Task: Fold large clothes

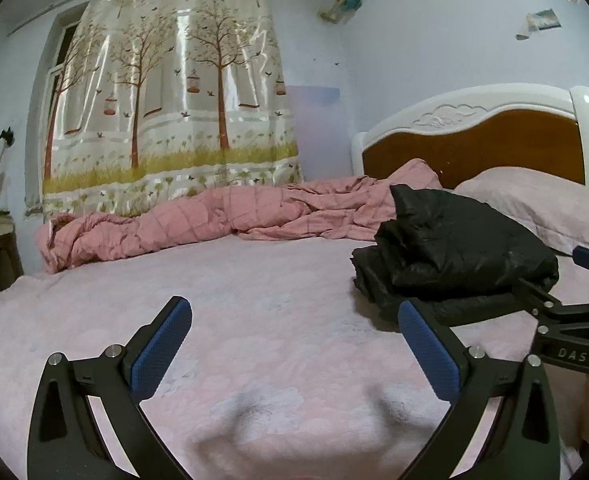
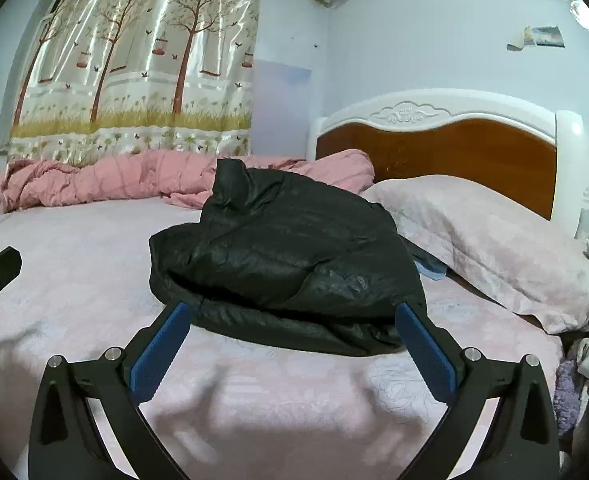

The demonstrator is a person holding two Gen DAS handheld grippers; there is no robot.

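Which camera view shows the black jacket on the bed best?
The right wrist view: the black jacket lies whole and central, just beyond the open right gripper. The left wrist view shows the jacket smaller, toward the right, partly hidden by gripper parts.

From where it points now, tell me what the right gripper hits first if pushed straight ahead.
Probably the folded black puffy jacket. The right gripper is open, and the jacket's near edge lies on the pink bedspread just beyond its blue-padded fingers. Exact depth is unclear.
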